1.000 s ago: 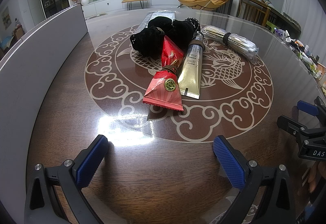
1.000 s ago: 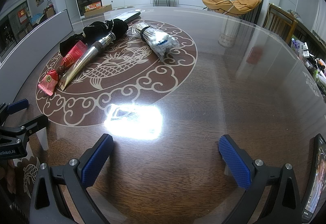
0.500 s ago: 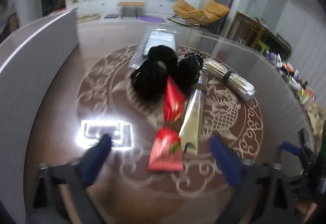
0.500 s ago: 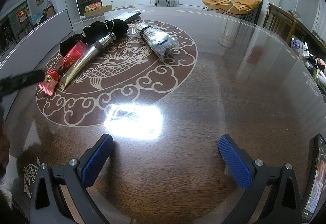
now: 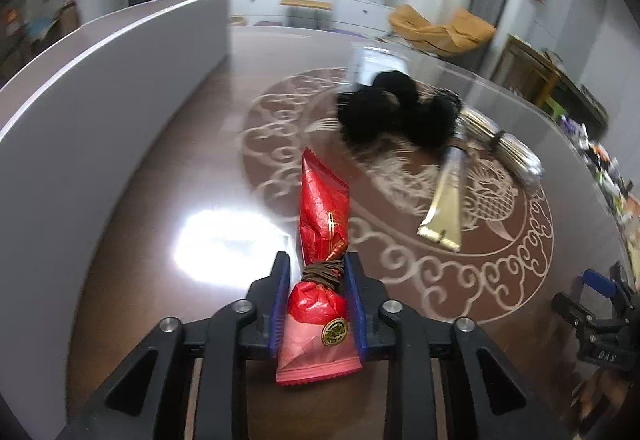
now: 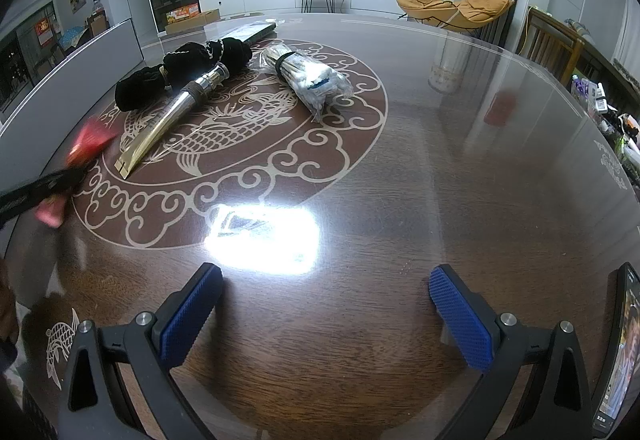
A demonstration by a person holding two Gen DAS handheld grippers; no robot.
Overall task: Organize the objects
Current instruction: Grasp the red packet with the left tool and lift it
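Note:
My left gripper (image 5: 316,272) is shut on the tied neck of a red foil packet (image 5: 322,216) and holds it just off the table, left of the pile. It shows blurred at the left in the right wrist view (image 6: 86,144). A gold tube (image 5: 444,204) (image 6: 172,120), a black velvet pouch (image 5: 392,112) (image 6: 176,74) and a clear bag of white sticks (image 5: 500,144) (image 6: 308,76) lie on the round patterned table (image 6: 400,180). My right gripper (image 6: 326,304) is open and empty above the table's near side.
A grey panel wall (image 5: 100,112) runs along the table's left side. A flat silver packet (image 5: 376,64) lies behind the pouch. A phone (image 6: 618,352) stands at the right edge. Small bottles (image 6: 600,100) clutter the far right.
My left gripper moved forward over the red packet, closed on its tied neck and drew it left, away from the gold tube. The right gripper has not moved.

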